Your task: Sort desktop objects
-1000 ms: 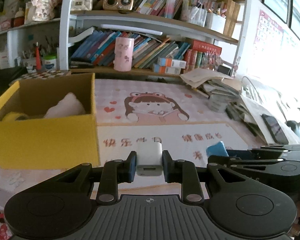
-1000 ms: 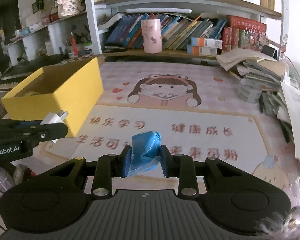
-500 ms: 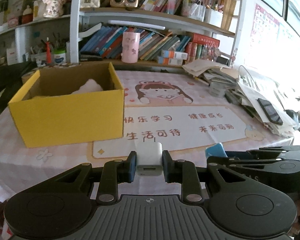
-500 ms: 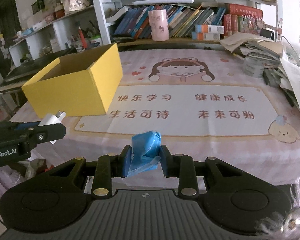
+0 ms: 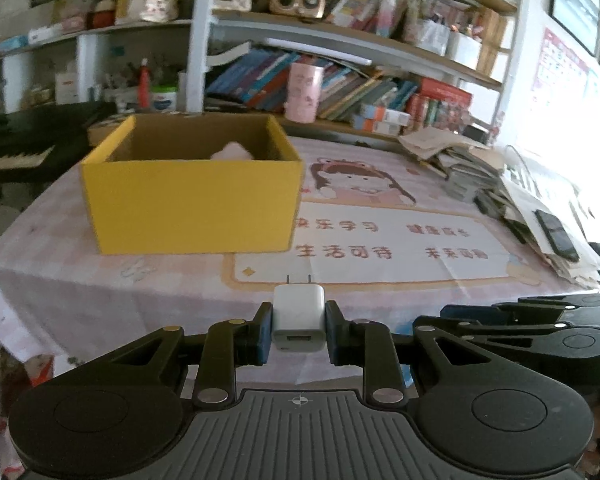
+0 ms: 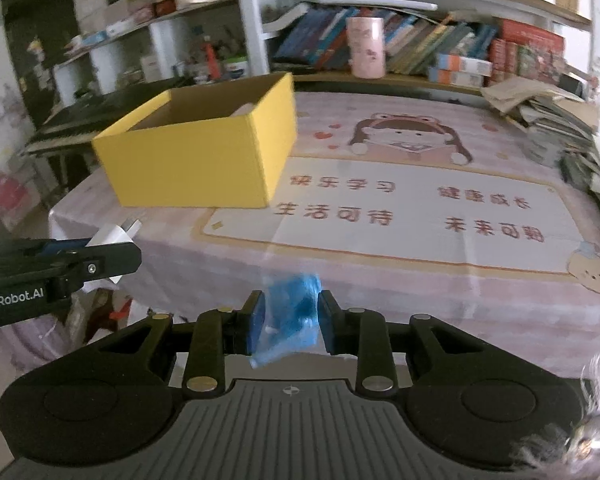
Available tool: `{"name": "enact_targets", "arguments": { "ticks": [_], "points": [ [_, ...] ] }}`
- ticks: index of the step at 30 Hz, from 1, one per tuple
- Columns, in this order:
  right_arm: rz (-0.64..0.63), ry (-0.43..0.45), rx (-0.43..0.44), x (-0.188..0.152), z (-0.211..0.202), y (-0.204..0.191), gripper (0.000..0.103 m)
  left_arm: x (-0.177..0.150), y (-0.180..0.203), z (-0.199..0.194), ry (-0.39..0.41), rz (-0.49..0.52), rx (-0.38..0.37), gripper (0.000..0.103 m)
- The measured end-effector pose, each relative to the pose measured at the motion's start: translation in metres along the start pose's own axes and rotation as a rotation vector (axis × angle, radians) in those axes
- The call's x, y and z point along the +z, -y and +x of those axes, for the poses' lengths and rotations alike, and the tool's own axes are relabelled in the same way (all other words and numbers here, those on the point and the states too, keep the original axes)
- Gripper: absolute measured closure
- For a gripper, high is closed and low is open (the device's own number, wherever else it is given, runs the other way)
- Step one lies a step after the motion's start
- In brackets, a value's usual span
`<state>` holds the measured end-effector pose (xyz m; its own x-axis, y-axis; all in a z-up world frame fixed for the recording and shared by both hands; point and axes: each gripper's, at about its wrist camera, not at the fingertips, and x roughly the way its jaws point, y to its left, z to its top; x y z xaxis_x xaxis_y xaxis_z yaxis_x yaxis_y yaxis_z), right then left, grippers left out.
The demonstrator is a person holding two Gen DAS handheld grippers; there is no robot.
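From the left wrist view, the left gripper [image 5: 299,330] is clamped tight on a white USB charger [image 5: 299,317], its two prongs pointing forward and its USB port facing the camera; it is held in the air off the near edge of the table [image 5: 80,292]. On the table a yellow cardboard box [image 5: 192,204] stands open-topped on the pink checked cloth, with something pale pink [image 5: 232,151] showing inside near its back wall. To the right of the box lies a cartoon desk mat [image 5: 380,232] printed with a girl and Chinese characters. The right gripper [image 5: 512,320] shows side-on at the lower right, close beside the left one. A pink cup [image 5: 303,92] stands before the books on the shelf behind. From the right wrist view, the right gripper [image 6: 291,322] pinches a crumpled blue plastic wrapper [image 6: 292,320] between its narrowly set pads, also short of the table's near edge. The left gripper [image 6: 112,258] reaches in from the left with the white charger [image 6: 114,236] in its tip. The yellow box [image 6: 196,160] sits at the table's left, touching the mat's corner [image 6: 380,208].
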<state>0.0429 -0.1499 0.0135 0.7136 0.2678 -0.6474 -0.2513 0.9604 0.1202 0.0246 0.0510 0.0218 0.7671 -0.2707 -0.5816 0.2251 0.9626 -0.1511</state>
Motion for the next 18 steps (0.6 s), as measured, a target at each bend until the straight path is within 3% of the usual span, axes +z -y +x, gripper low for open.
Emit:
{"name": "enact_targets", "arguments": {
  "ticks": [3, 7, 18],
  "points": [
    [-0.040, -0.004, 0.038, 0.000, 0.003, -0.012, 0.080, -0.006, -0.006, -0.007, -0.001, -0.016, 0.036, 0.078],
    [-0.081, -0.009, 0.088, 0.002, 0.007, -0.024, 0.095, -0.011, -0.016, -0.017, 0.010, -0.047, 0.079, 0.078],
    [-0.129, -0.025, 0.121, 0.008, 0.014, -0.041, 0.095, -0.018, -0.036, -0.032, 0.034, -0.116, 0.143, 0.078]
  ]
}}
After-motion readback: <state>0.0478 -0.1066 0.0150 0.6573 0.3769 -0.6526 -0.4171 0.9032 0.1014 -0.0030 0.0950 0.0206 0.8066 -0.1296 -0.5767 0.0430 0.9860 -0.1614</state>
